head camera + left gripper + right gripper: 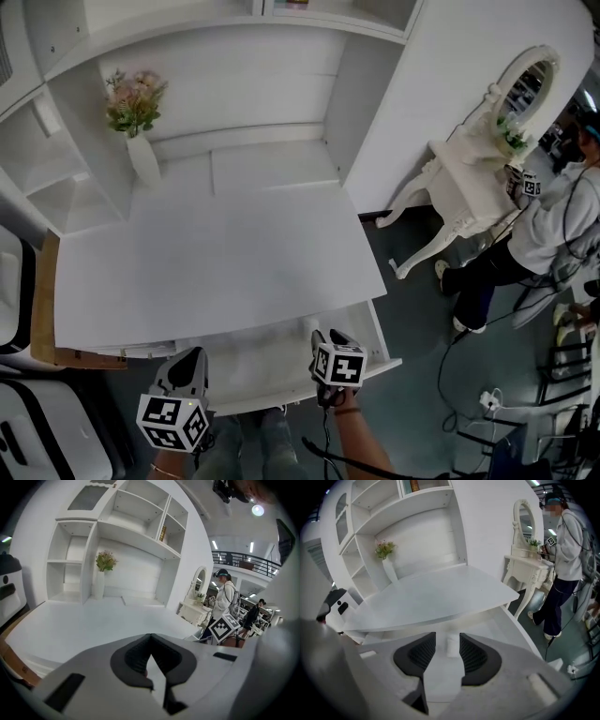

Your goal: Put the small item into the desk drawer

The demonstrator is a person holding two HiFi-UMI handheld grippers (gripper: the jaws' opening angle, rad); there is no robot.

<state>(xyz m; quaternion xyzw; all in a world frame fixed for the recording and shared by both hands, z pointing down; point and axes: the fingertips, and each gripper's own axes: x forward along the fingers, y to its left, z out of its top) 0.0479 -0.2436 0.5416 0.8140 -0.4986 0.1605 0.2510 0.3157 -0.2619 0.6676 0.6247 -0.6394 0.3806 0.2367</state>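
The white desk [216, 262] has its drawer [377, 330] pulled out under the front edge. In the right gripper view a small white item [453, 645] lies low in the drawer [520, 631], seen in the gap between the jaws of my right gripper [447, 649]. Those jaws stand apart, with a gap left of the item. In the head view that right gripper [323, 337] hovers over the drawer's right part, and the item is hidden. My left gripper [192, 356] hangs at the drawer's left front, its jaws [150, 637] meeting at the tips with nothing seen between them.
A white vase of pink flowers [136, 122] stands at the desk's back left under the hutch shelves. A white vanity table with mirror [469, 187] and a person [553, 225] are to the right. Cables and a power strip [487, 401] lie on the dark floor.
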